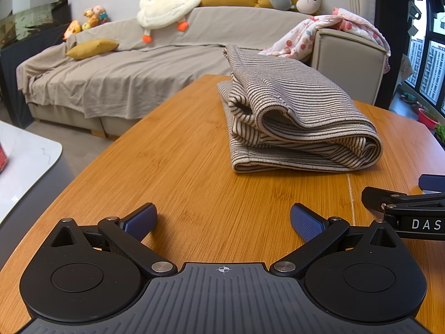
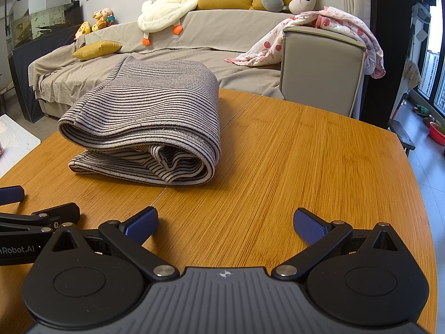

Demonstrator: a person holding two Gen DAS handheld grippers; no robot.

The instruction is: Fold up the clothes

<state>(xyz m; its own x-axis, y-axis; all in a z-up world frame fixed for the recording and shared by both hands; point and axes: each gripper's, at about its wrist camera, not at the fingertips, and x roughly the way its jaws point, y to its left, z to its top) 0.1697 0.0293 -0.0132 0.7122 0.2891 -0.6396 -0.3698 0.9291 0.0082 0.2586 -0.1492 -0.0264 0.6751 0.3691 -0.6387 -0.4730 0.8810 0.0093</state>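
A striped beige and dark garment (image 1: 292, 111) lies folded in a thick bundle on the wooden table (image 1: 180, 167); it also shows in the right wrist view (image 2: 150, 122). My left gripper (image 1: 224, 220) is open and empty, low over the table, well short of the garment. My right gripper (image 2: 225, 224) is open and empty, also short of the garment and to its right. Each gripper shows at the edge of the other's view: the right one (image 1: 411, 208) and the left one (image 2: 30, 211).
A grey covered sofa (image 1: 125, 78) stands behind the table with yellow cushions (image 1: 91, 48), a plush goose (image 1: 167, 2) and a floral blanket (image 1: 319, 33) on its arm. A white marble table (image 1: 25, 161) is at the left. Windows are at the right.
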